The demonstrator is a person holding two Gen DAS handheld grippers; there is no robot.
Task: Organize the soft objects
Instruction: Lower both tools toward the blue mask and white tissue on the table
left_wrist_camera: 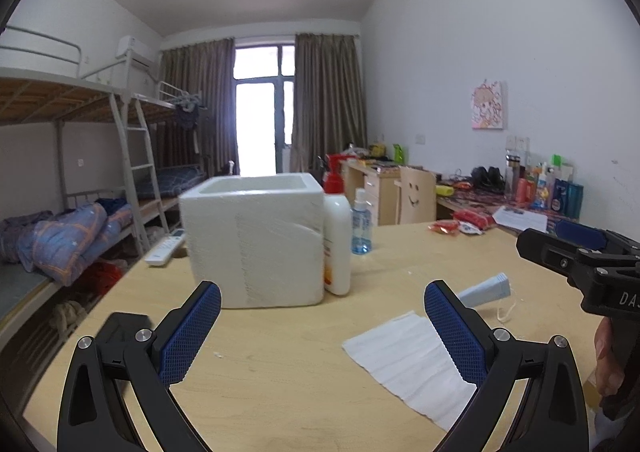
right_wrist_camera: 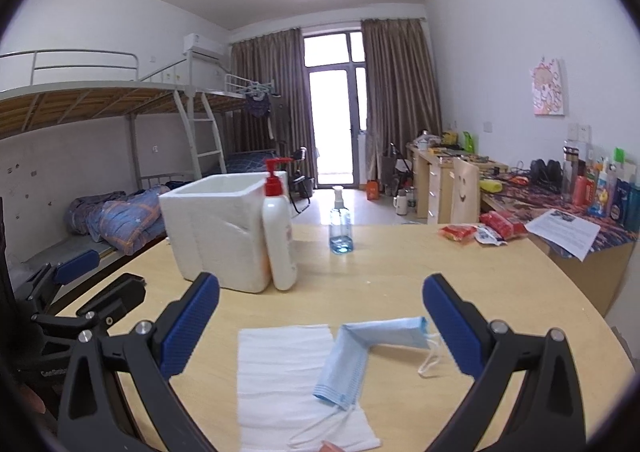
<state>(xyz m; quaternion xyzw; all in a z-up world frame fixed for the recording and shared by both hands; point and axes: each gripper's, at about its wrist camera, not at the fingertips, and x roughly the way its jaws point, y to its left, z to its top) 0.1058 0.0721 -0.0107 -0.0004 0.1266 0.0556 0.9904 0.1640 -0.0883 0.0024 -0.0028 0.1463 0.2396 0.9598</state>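
Face mask [right_wrist_camera: 360, 352]: pale blue, pleated, folded into an L; lies on the desk [right_wrist_camera: 400, 276] between the right gripper's spread fingers, its lower limb overlapping the white tissue sheet [right_wrist_camera: 276, 372]. White ear loops [right_wrist_camera: 430, 358] trail off both ends. Judged very light, limp and unbreakable; it will droop and may unfold when lifted. Best hold is likely the doubled corner of the fold, where the layers are thickest; a loop alone would let it swing.

Tissue sheet: white, flat, lightly creased, directly under and left of the mask. Judged feather-light and easily torn; pinch an edge, since the flat middle offers nothing to catch.

Right gripper [right_wrist_camera: 320, 328]: wide open, empty, above mask and tissue.

Left gripper [left_wrist_camera: 322, 328]: wide open, empty, above bare desk, facing the foam box [left_wrist_camera: 256, 240].

Foam box: white, open-topped, upright, well behind the soft items; a plausible receptacle.

Lotion bottle [right_wrist_camera: 279, 240]: white, red pump, touching or just beside the box's right side.

Spray bottle [right_wrist_camera: 341, 223]: clear, blue liquid, apart to the right.

Red snack packets [right_wrist_camera: 476, 230]: at the desk's far right edge.
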